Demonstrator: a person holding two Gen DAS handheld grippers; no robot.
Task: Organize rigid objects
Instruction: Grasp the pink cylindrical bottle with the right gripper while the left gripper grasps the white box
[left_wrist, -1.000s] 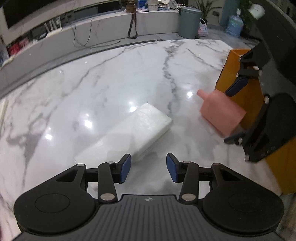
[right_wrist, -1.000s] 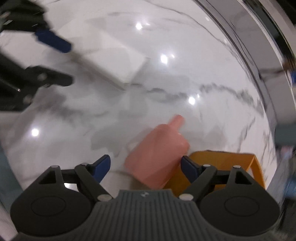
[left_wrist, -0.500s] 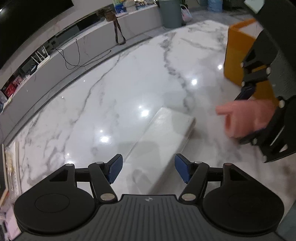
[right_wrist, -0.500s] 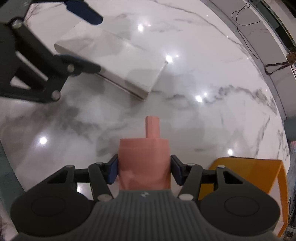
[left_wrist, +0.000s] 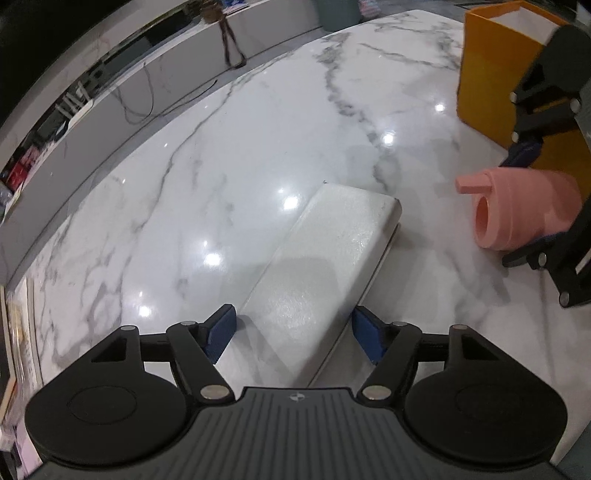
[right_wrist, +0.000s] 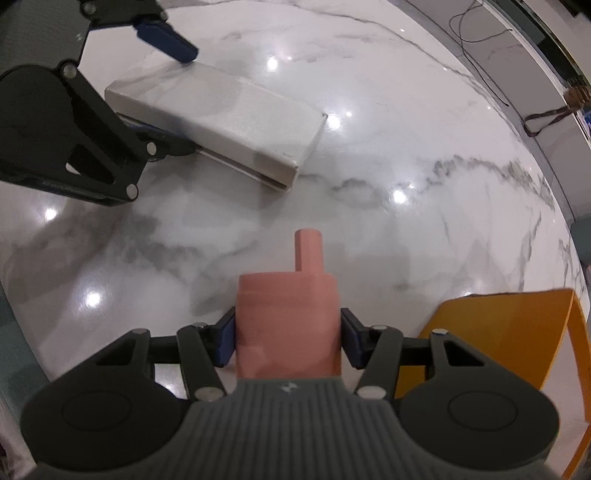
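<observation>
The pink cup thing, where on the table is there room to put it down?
Bare marble table stretches wide beyond the white box, toward the far edge. There is also a free strip between that box and the orange bin. It is crowded near the box, where the left gripper straddles it, and beside the bin, where the right gripper holds the pink cup.

Left wrist: steeply down, close above the white box.
Right wrist: steeply down, close above the table.
Shared: box, pink part, orange bin.
</observation>
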